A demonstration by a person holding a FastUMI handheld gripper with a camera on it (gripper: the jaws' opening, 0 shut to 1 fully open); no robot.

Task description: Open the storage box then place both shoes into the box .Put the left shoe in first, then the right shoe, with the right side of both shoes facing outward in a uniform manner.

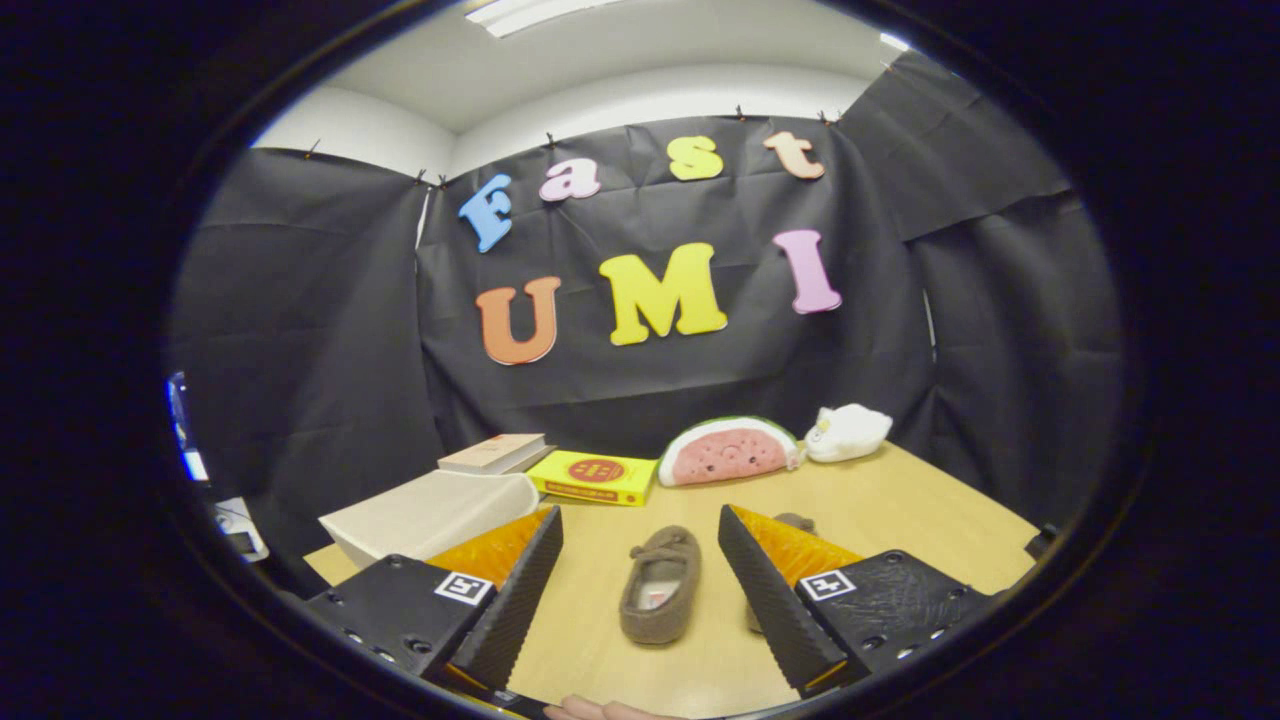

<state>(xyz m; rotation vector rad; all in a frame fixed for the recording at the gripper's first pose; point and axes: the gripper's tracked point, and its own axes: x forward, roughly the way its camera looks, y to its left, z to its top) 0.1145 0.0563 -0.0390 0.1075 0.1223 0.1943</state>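
Note:
A brown slipper-like shoe (660, 585) lies on the wooden table (900, 510), toe pointing away, in the gap between my fingers. The second brown shoe (797, 520) lies to its right, mostly hidden behind my right finger. A beige storage box (430, 515) stands on the left, just beyond my left finger, with its lid down as far as I can see. My gripper (640, 515) hangs above the table, open wide and holding nothing.
Beyond the shoes lie a yellow flat box (595, 477), a book (495, 452), a watermelon plush (728, 452) and a white plush (848, 432) along the black cloth wall. A hand (600, 710) shows below the fingers.

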